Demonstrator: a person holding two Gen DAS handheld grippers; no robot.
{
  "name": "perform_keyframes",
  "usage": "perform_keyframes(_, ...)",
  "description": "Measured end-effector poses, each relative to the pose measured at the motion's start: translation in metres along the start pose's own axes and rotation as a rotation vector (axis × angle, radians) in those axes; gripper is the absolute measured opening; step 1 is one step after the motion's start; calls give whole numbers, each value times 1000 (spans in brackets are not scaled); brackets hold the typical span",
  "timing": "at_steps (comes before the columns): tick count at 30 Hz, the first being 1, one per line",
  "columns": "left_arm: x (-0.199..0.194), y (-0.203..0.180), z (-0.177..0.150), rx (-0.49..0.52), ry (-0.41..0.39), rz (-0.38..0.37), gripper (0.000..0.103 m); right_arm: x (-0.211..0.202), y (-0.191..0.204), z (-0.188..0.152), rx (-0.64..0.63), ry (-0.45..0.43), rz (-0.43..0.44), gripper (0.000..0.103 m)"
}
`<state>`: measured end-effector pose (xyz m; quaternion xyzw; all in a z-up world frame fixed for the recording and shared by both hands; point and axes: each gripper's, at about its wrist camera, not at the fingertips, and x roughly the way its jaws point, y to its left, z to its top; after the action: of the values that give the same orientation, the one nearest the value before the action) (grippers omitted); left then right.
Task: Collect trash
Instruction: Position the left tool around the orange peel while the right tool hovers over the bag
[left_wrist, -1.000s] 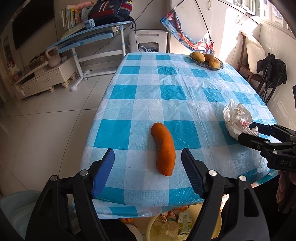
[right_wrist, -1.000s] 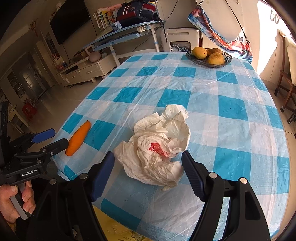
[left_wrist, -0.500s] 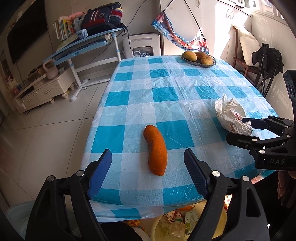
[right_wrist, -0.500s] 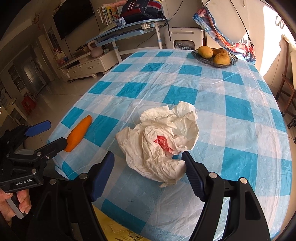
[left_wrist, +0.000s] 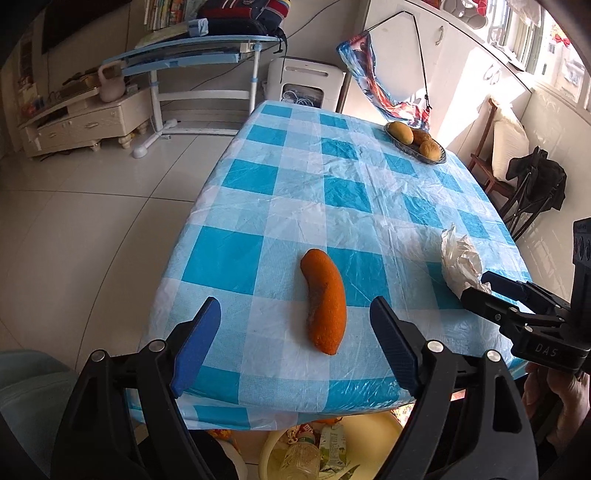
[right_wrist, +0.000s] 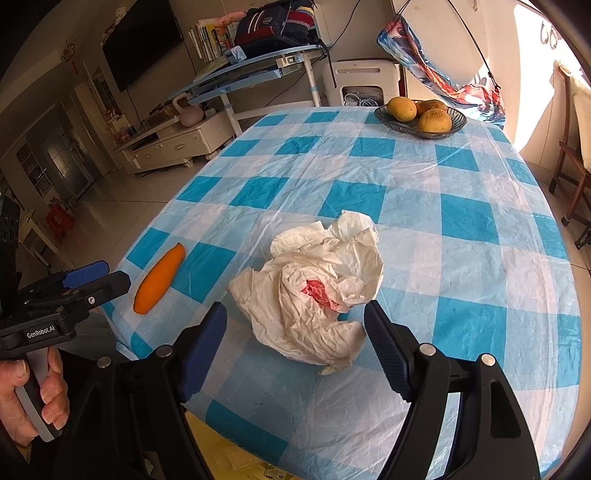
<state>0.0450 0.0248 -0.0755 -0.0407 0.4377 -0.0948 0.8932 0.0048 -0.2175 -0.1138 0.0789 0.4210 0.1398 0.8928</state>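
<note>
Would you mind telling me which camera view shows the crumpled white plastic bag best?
The right wrist view: the crumpled white plastic bag lies whole and close, just ahead of that camera's tongs. The left wrist view shows it small at the right edge, partly hidden.

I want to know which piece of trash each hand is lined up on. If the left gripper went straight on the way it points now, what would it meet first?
Most likely the orange peel, lying on the checked tablecloth between the left gripper's opening fingers, not yet touched. Depth is uncertain.
</note>
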Motion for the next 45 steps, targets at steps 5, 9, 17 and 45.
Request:
perform_keyframes(5, 3, 2, 0, -21, 0, 8, 80, -1, -2, 2, 16, -4, 7, 74)
perform_keyframes(9, 4, -8, -1, 26, -8, 36, 80, -1, 3, 4, 5, -16, 8, 74)
perform_keyframes(17, 10, -42, -5, 190, -16, 114, 80, 4, 2, 6, 15, -4, 0, 74)
perform_keyframes(45, 31, -50, -9, 211, 27, 118, 67, 10, -11, 5, 83, 31, 27, 62)
